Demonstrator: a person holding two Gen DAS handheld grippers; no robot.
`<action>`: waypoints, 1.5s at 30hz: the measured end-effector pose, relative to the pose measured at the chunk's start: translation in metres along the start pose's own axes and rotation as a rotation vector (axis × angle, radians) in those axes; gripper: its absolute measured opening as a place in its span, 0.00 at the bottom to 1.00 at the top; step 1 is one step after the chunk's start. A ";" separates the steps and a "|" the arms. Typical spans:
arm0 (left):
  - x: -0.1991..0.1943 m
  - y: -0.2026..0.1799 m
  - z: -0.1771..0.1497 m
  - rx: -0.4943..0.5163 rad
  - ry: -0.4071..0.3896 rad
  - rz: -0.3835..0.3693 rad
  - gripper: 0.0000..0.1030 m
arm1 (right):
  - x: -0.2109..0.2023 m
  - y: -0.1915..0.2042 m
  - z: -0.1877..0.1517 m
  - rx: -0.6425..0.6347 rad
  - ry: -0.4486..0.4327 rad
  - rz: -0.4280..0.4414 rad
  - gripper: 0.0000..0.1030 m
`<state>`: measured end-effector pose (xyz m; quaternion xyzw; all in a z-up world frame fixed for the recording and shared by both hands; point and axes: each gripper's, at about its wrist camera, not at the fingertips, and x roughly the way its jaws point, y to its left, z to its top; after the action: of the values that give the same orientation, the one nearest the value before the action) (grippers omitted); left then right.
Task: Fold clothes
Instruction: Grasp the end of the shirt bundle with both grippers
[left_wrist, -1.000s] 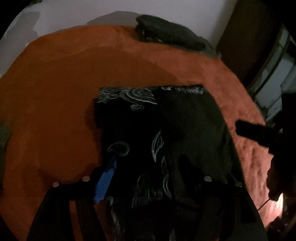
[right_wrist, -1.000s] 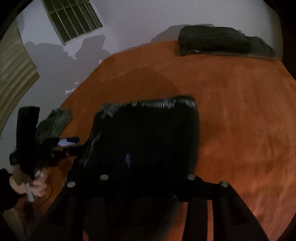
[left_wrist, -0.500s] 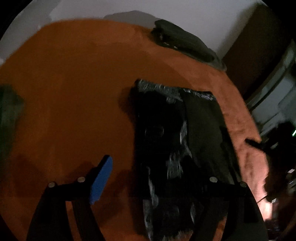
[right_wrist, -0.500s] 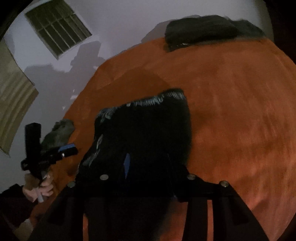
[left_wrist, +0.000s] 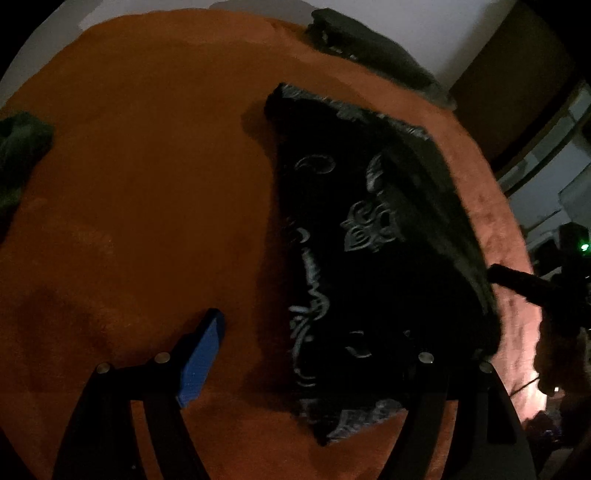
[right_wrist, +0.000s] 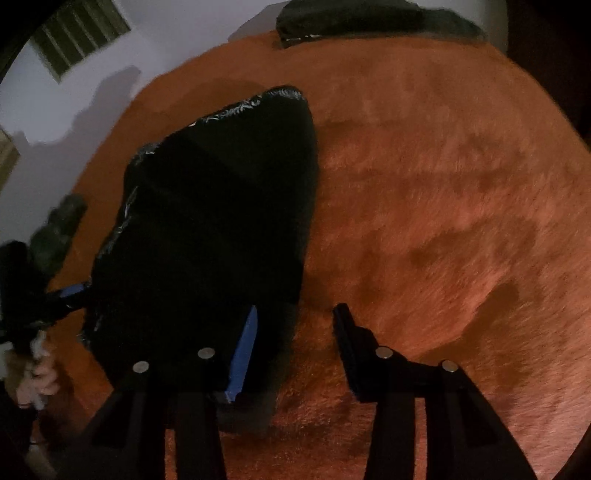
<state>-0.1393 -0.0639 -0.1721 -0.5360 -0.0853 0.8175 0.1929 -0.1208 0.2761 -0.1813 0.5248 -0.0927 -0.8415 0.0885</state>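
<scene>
A black garment (left_wrist: 369, 236) with pale grey scrollwork lies folded flat on the orange blanket (left_wrist: 147, 184). My left gripper (left_wrist: 319, 325) hangs wide open over the garment's left edge, its blue pad (left_wrist: 201, 358) above bare blanket and holding nothing. In the right wrist view the same garment (right_wrist: 214, 221) is at the left. My right gripper (right_wrist: 297, 308) has its jaws opening. Its blue pad (right_wrist: 242, 358) is over the garment's right edge and the other finger (right_wrist: 347, 332) over the blanket; the pads press on nothing. Each gripper shows in the other's view: right gripper (left_wrist: 524, 284), left gripper (right_wrist: 70, 291).
A stack of folded dark clothes (left_wrist: 369, 48) (right_wrist: 369, 18) sits at the blanket's far edge. A crumpled greenish garment (left_wrist: 18, 147) (right_wrist: 59, 229) lies at the left side. A hand (right_wrist: 37, 376) holds the left tool. A barred window (right_wrist: 77, 33) is in the pale wall.
Both grippers were down on the garment; now both have let go. The left one has slid left off it. The right one has opened and shifted right. The garment stays folded.
</scene>
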 end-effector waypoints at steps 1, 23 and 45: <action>-0.001 0.000 0.000 -0.006 0.005 -0.028 0.77 | -0.002 0.005 0.002 -0.019 0.003 0.004 0.47; 0.008 -0.004 -0.037 -0.130 0.090 -0.083 0.77 | 0.011 -0.055 -0.050 0.347 0.079 0.437 0.49; 0.017 0.021 -0.052 -0.486 0.019 -0.357 0.77 | 0.019 -0.062 -0.054 0.415 0.052 0.592 0.49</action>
<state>-0.1031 -0.0799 -0.2153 -0.5503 -0.3695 0.7214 0.2006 -0.0836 0.3285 -0.2365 0.5034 -0.4074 -0.7289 0.2221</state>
